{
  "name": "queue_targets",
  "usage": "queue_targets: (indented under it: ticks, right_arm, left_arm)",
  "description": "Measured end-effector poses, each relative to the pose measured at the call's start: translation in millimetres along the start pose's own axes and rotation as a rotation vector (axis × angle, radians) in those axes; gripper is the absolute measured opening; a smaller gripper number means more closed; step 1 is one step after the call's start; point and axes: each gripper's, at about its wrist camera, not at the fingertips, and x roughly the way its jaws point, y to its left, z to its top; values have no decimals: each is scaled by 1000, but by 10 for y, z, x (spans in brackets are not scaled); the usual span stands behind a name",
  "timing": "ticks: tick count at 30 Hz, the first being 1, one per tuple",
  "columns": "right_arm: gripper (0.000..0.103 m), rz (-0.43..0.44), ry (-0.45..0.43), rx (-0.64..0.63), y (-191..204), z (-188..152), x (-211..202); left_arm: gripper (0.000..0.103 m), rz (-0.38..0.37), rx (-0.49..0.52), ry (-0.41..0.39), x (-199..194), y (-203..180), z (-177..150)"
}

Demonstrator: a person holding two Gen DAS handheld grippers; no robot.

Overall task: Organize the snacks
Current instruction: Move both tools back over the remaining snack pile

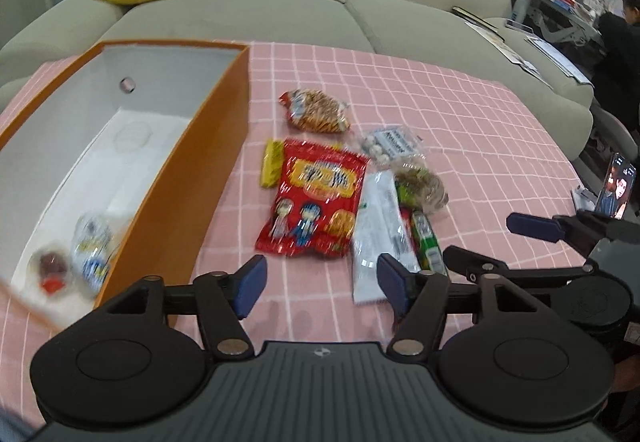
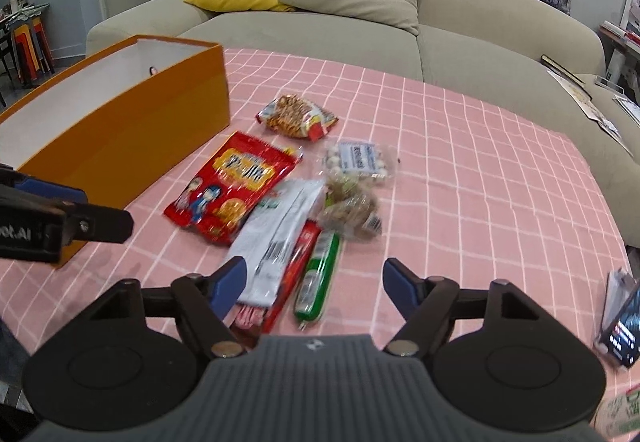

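An orange box [image 1: 208,162] with a white inside stands at the left of the pink checked cloth [image 1: 480,122]; two small wrapped snacks [image 1: 92,246] lie in its near end. Beside it lies a pile of snacks: a big red packet [image 1: 316,202], a white packet [image 1: 380,230], a green stick [image 1: 428,242], an orange-patterned bag [image 1: 316,110], a bag of white balls [image 1: 388,146] and a brown bag [image 1: 420,182]. My left gripper [image 1: 320,282] is open and empty, just in front of the red packet. My right gripper [image 2: 314,282] is open and empty over the near ends of the white packet [image 2: 276,234] and green stick [image 2: 320,278].
A beige sofa [image 2: 360,26] with yellow and grey cushions runs behind the table. A phone [image 2: 624,326] stands at the table's right edge. The orange box [image 2: 120,134] takes up the left side. A person [image 1: 620,38] sits at a desk at far right.
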Motion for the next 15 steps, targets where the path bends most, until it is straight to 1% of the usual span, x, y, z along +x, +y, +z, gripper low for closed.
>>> queue_targets:
  ticks: [2, 4, 5, 7, 10, 15]
  right_arm:
    - [71, -8, 2, 20, -65, 65, 75]
    - [67, 1, 13, 48, -133, 130, 165]
    - [66, 6, 17, 60, -160, 160, 212]
    - [66, 11, 22, 72, -200, 222, 307]
    - [64, 20, 27, 74, -256, 323, 447]
    - [63, 27, 57, 98, -340, 466, 687]
  left_arm:
    - [81, 4, 10, -1, 97, -20, 81]
    - [85, 4, 11, 3, 205, -30, 154]
    - [87, 1, 16, 6, 260, -37, 186]
    - [87, -8, 42, 13, 384, -55, 242]
    - [88, 15, 67, 39, 562, -52, 291]
    - [88, 25, 53, 85, 803, 2, 351]
